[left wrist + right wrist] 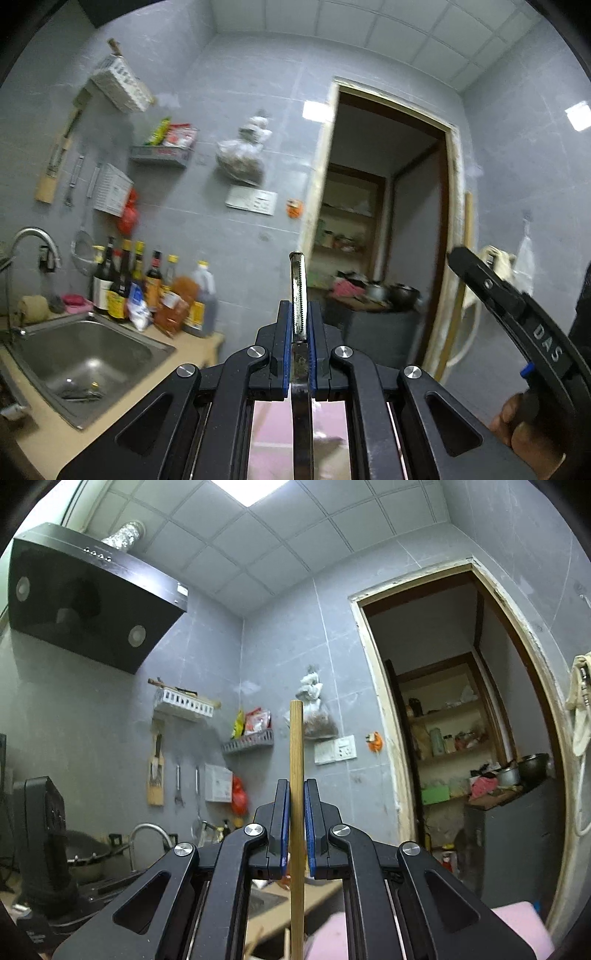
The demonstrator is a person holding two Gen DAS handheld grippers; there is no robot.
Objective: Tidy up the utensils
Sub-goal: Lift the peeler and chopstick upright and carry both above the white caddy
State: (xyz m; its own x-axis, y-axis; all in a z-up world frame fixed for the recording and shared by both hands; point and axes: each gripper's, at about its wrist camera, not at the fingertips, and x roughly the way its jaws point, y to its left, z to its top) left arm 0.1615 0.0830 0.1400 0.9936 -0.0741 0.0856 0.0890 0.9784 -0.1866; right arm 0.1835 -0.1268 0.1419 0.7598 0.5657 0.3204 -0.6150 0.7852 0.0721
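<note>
My left gripper [298, 314] is shut on a metal utensil handle [297, 291]. The handle sticks up between the blue pads, and its lower part runs down under the gripper. My right gripper [295, 794] is shut on a wooden chopstick [296, 760], held upright and reaching well above the fingertips. The right gripper also shows in the left wrist view [491, 284], raised at the right with a hand on its grip. Both grippers are held high, pointing at the grey tiled wall.
A steel sink [85, 358] with a tap sits at lower left, with sauce bottles [147, 291] beside it. Wall racks [248, 743] and hanging tools [156, 771] are on the wall. A range hood [92, 602] is upper left. An open doorway [461, 720] is at right. A pink surface [517, 923] lies below.
</note>
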